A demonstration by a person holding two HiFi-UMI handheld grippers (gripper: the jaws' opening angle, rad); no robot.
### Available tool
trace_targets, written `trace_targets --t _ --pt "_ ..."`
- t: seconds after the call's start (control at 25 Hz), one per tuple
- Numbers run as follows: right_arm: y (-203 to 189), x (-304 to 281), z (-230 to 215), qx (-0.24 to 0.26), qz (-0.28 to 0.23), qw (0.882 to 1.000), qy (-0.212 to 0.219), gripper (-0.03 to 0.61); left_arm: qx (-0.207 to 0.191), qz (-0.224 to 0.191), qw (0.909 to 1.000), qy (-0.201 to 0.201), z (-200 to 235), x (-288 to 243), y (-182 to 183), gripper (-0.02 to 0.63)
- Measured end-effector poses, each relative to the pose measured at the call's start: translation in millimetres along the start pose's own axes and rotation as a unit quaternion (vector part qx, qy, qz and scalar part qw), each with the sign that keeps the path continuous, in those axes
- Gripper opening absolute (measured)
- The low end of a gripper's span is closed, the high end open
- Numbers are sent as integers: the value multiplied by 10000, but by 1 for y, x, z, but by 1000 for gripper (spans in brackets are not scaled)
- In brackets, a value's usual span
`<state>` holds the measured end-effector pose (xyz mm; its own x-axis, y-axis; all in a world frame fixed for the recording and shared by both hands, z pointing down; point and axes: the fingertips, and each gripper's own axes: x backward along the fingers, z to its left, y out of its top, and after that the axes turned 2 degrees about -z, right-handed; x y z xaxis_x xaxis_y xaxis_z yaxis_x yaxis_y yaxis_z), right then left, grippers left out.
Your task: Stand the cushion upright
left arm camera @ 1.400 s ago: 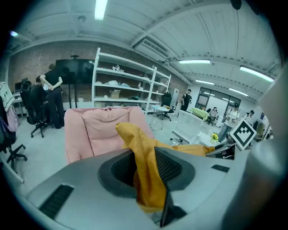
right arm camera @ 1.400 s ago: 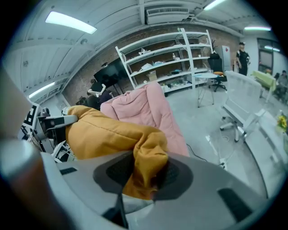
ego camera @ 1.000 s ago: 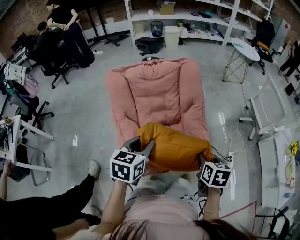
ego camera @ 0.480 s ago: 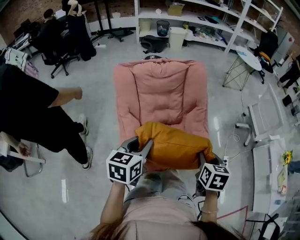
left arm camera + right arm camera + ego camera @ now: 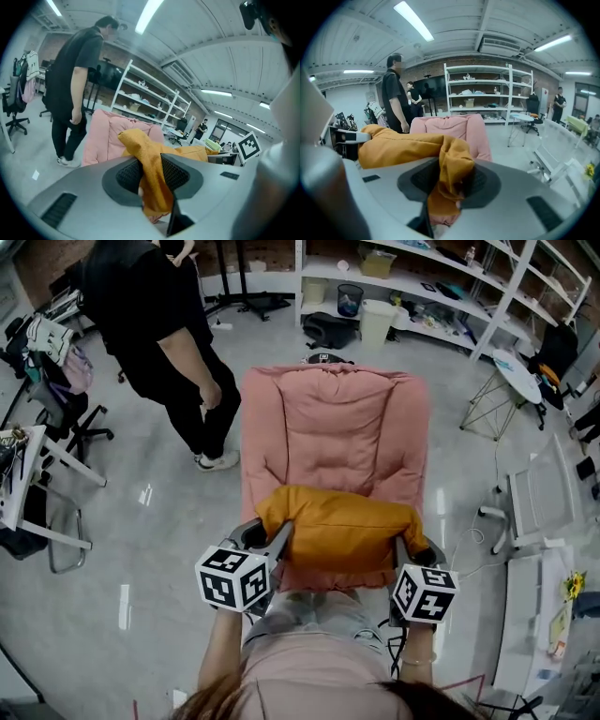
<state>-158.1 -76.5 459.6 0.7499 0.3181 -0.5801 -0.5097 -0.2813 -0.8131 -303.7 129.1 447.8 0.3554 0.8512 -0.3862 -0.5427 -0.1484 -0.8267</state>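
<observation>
Head view, Operator: where is the cushion (image 5: 336, 535), and what holds it?

Technician: It sits crosswise over the front of the seat of the pink lounge chair (image 5: 333, 427). Whether it rests on the seat cannot be determined. The left tool (image 5: 274, 538) grips its left end and the right tool (image 5: 406, 554) grips its right end. The left gripper view and the right gripper view each show orange fabric bunched and clamped between narrow jaws.

Operator: What surrounds the work area?

Technician: A person in black (image 5: 164, 329) stands on the floor (image 5: 159, 521), just beside the chair's left arm. Behind the chair are a black bag (image 5: 328, 331), a white bin (image 5: 377, 321) and a dark mesh bin (image 5: 349, 298), all in front of white shelving (image 5: 431, 282). A small round table (image 5: 514, 369) stands to the right, well apart.

Operator: What stands in the way?

Technician: The chair's backrest rises directly behind the cushion, and the padded chair arms flank it on both sides.
</observation>
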Motion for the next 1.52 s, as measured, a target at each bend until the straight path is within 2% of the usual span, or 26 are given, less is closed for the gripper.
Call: trace_targets --t 0.64,1.52 --pt "75 -66 -23 93 -234 9972 704 132 126 -338 9974 629 13 -52 55 110" --pt "132 -149 -60 -234 -213 9940 1043 130 115 -317 9946 986 33 -135 112 109"
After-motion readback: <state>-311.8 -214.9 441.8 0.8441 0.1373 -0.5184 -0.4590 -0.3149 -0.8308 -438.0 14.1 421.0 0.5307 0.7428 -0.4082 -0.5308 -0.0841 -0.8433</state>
